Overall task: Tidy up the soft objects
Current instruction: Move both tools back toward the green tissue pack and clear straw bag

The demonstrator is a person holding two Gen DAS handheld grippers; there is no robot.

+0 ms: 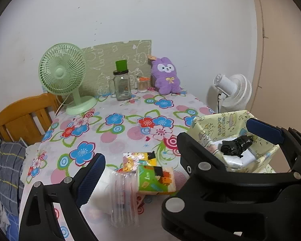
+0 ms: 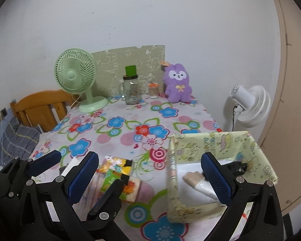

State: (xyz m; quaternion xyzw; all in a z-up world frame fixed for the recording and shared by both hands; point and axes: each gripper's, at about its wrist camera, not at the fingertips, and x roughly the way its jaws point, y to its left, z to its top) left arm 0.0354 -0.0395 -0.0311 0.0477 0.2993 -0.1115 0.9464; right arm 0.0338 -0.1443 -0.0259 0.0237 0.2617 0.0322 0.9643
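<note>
Two claws, left claw (image 1: 176,142) and right claw (image 2: 150,170) both spread and empty, two tissue packs (image 1: 148,170) near centre on desk (image 1: 118,132), one box (image 2: 220,146) right holding one black bundle (image 1: 236,146), one purple plush (image 2: 178,86) far, two fans (image 2: 75,74).

Mid-frame, the floral tablecloth (image 2: 118,134) lies open. Obstacles: colourful tissue packs (image 2: 118,172) lower centre; pale-yellow printed fabric box (image 2: 190,146) lower right.

tissue packs (image 1: 148,172) left of box (image 1: 220,124) | plush (image 1: 166,76) behind, on table (image 1: 118,136)
</note>
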